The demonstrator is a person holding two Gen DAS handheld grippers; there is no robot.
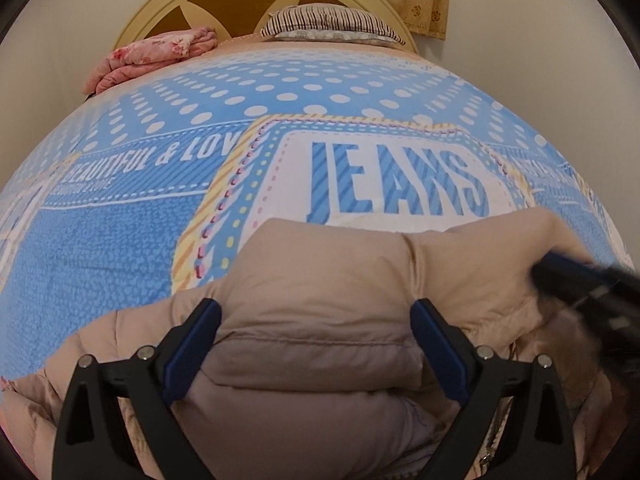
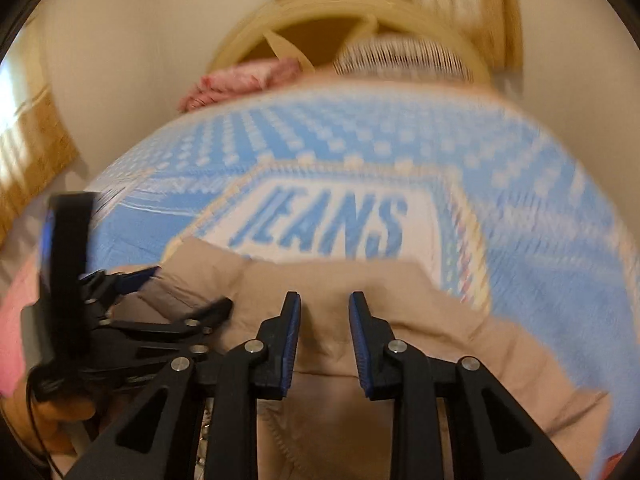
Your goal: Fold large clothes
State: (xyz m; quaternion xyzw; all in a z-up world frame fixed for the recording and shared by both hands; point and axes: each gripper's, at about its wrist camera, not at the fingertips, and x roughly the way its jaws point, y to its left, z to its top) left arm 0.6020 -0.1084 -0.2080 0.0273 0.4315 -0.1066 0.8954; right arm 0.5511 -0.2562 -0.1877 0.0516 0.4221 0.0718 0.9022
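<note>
Both tongs hang over a beige puffer jacket (image 1: 320, 320) that lies on the near part of a bed, low in the frame of each wrist view. Spread to its widest, the left gripper (image 1: 316, 312) has a puffed panel of the jacket swelling up between its blue pads, which stand clear of the fabric on either side, so it is released and grasps nothing. At the right edge of that view the right gripper (image 1: 560, 276) shows only as a dark blur over the jacket. Seen from its own camera, the right gripper (image 2: 325, 300) has its jaws drawn narrow with a small ridge of beige fabric rising in the gap; whether the pads pinch that ridge I cannot tell. Behind the jacket, the blue dotted bedspread (image 1: 120, 240) with a white "JEANS" panel fills the middle of the frame. At the upper left lies a pink floral blanket (image 1: 152, 60), then a cream headboard (image 1: 168, 4), and a striped pillow (image 1: 332, 20) at upper centre.
</note>
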